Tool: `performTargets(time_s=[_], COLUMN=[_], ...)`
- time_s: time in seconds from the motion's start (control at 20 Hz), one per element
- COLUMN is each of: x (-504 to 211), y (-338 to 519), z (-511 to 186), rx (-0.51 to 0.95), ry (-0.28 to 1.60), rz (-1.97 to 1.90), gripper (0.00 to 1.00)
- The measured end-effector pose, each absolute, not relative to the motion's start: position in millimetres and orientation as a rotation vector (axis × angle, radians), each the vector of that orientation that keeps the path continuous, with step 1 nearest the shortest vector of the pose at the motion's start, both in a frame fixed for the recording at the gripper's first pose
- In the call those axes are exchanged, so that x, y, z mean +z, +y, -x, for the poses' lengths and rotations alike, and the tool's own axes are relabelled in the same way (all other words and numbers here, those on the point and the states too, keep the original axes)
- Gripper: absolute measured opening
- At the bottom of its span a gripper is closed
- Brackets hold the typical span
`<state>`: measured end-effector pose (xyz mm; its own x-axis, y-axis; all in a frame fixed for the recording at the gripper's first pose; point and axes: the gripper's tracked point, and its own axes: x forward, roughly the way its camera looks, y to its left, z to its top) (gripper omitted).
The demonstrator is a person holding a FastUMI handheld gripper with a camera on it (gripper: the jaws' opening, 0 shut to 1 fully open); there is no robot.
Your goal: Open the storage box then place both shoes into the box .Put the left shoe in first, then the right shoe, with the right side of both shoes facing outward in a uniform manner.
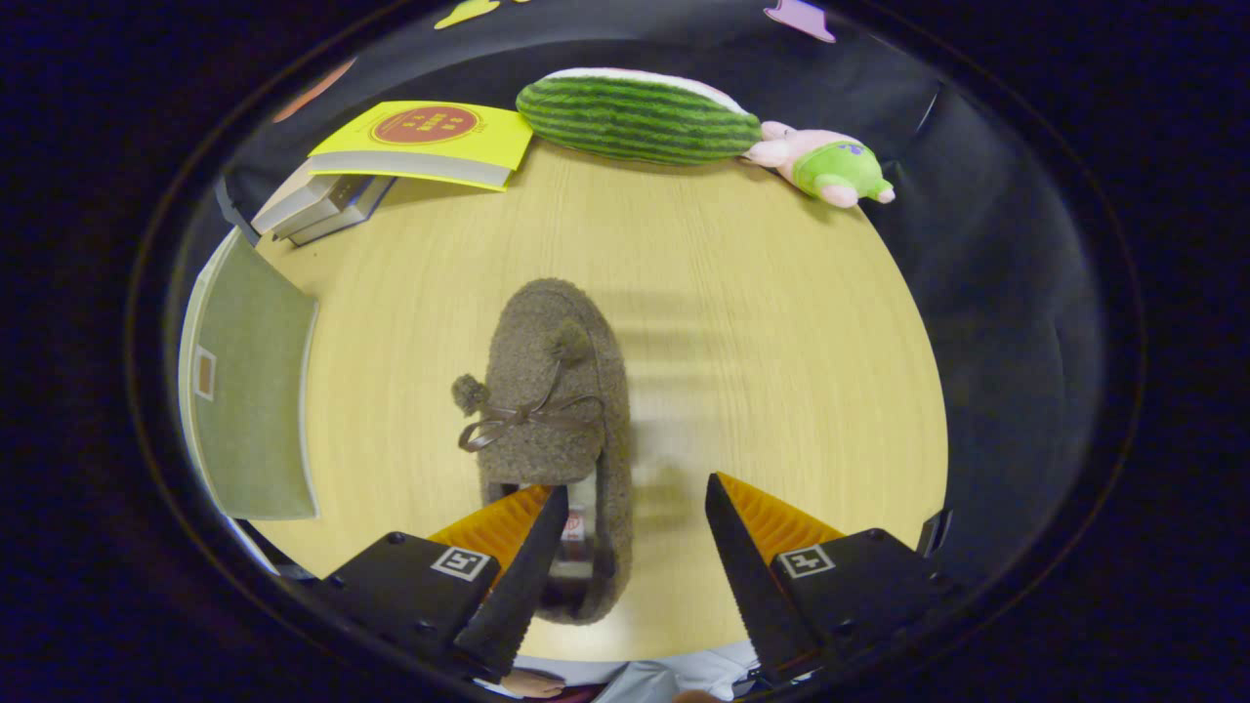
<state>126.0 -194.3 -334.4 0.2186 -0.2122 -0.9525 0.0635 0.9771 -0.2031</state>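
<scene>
Gripper view: yellow book [430,142] with a red round label, writing too small to read. Brown fuzzy shoe [552,410] on desk [762,322], heel between spread fingers of hand-held gripper [635,508], nearer the left finger; toe beyond them.

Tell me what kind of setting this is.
Likely a staged tabletop booth, not a lived-in room: a wooden table against black cloth, with a brown slipper, stacked books and plush toys. The open gripper straddles the slipper's heel.
</scene>
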Motion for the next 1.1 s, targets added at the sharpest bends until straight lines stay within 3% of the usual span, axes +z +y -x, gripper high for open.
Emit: performTargets(time_s=[0.4,0.6,0.9,1.1], x=[-360,-362,-360,-349], y=[-184,-175,-176,-169], z=[-130,-127,-127,-129], rx=[-0.083,-0.090,-0.143,-0.146], ry=[1.391,1.380,1.339,1.318], rz=[0.163,0.207,0.265,0.122], gripper=[0.57,0.19,0.06,0.06])
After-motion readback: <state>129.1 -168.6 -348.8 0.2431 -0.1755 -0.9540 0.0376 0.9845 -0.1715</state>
